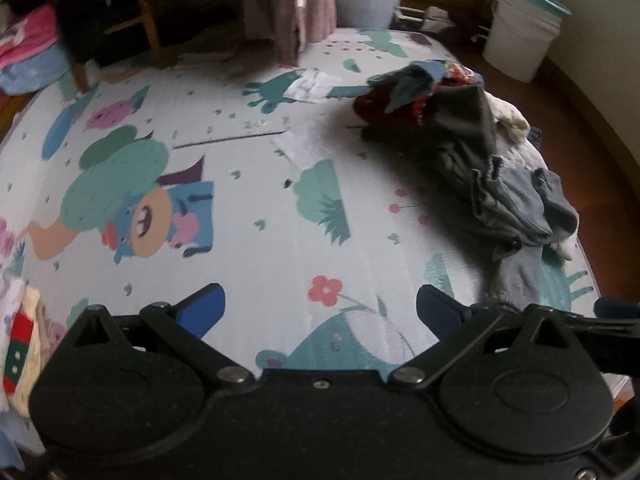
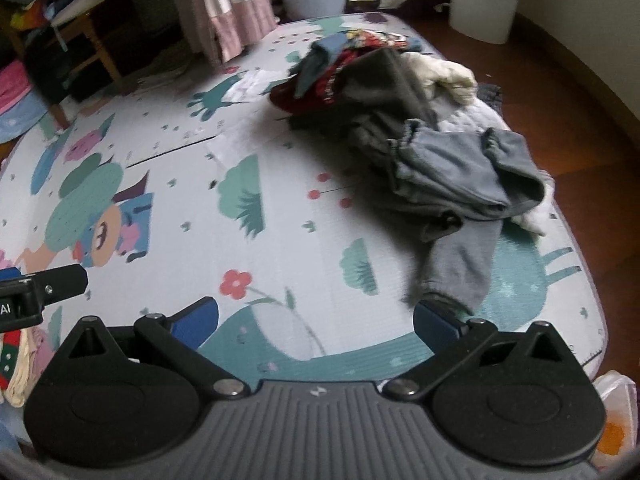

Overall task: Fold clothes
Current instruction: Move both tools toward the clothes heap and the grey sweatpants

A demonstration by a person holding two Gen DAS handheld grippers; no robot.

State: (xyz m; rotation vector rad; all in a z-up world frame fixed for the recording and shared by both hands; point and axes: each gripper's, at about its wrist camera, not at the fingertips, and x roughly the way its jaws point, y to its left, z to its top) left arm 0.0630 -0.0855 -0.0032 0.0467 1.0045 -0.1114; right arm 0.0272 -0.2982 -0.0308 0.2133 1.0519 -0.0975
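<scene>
grey sweatpants [image 2: 452, 184] top my heap of unfolded clothes [image 1: 460, 136] on the far right part of the cartoon play mat [image 1: 260, 184]. left gripper [image 1: 320, 312] hovers over the mat's near edge, jaws spread wide, holding nothing. right gripper [image 2: 316, 320] likewise gapes empty, its right finger just beside a trouser cuff [image 2: 452, 292].

Folded stack [image 1: 20, 344]: cut off at left edge, pieces indistinct. Clothes pile [image 2: 420, 140]: lower garments hidden under grey ones. Bucket [image 2: 484, 0]: top cut off. Left claw [image 2: 44, 292]: only a part shows.
</scene>
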